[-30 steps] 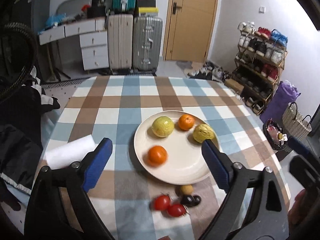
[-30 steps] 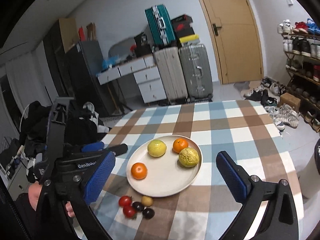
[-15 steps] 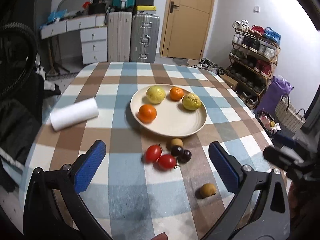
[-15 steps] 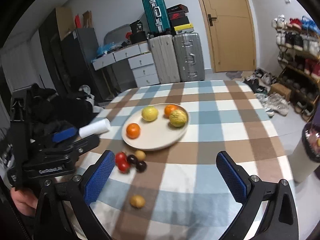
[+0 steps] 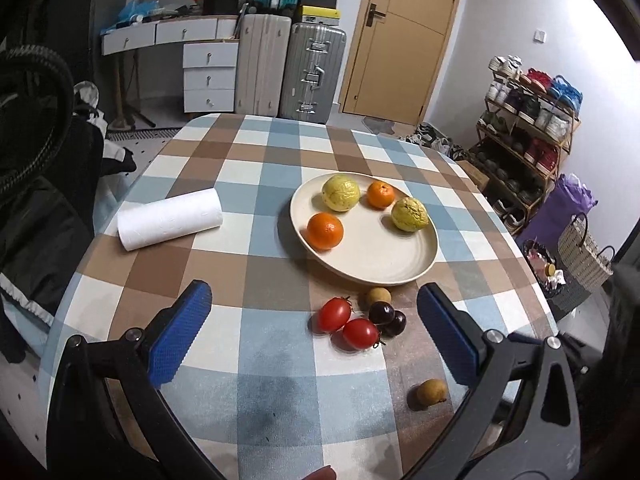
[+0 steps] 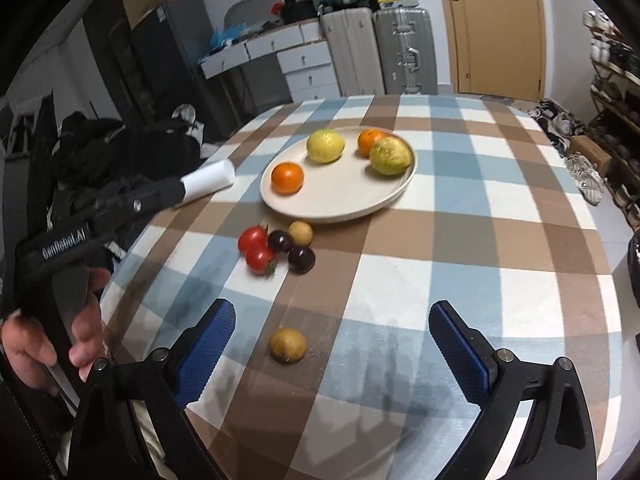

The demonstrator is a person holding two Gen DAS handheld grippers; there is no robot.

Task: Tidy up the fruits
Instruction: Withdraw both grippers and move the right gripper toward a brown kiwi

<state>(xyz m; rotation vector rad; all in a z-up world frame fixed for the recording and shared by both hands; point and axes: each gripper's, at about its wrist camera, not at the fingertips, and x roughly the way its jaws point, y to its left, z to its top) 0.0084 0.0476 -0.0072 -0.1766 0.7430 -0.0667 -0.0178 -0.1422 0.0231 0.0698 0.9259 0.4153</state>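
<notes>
A cream plate on the checked tablecloth holds two oranges and two yellow-green fruits. In front of it lies a cluster of two red tomatoes, two dark plums and a small brown fruit. Another small brown fruit lies alone nearer the table edge. My left gripper is open and empty, above the cluster. My right gripper is open and empty, around the lone brown fruit without touching it.
A white paper towel roll lies left of the plate. The left gripper's body and the hand holding it show at the left of the right wrist view. Suitcases, drawers, a shoe rack and baskets surround the table.
Both grippers have pulled back from the plate toward the near table edge and lowered. The fruit cluster and the lone brown fruit have come into closer view. Both jaws stay open.
</notes>
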